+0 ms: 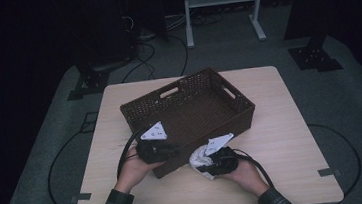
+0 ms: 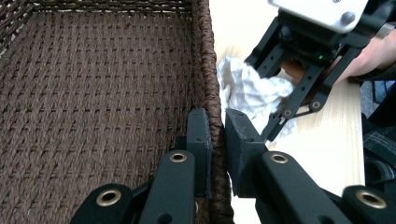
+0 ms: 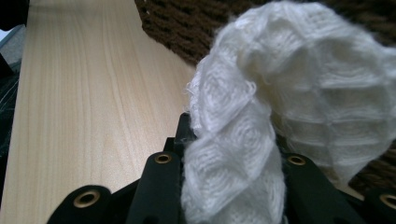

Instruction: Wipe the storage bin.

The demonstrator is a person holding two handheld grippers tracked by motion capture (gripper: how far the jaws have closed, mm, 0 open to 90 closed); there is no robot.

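My left fingers (image 2: pixel 217 140) are clamped on the near wall of the brown basket (image 1: pixel 190 112), pinning it to the worktop (image 1: pixel 283 137). My right fingers (image 1: pixel 206 161) grip the white cloth (image 3: pixel 261 121), bunched just right of the basket's near corner.

Left claw (image 2: pixel 217 140) clamped on the brown woven basket (image 2: pixel 93 93) wall, one jaw inside, one outside. Beyond that wall, outside the basket: right claw (image 2: pixel 275 102) gripping a crumpled white cloth (image 2: pixel 247 91) over the pale counter (image 2: pixel 327 144).
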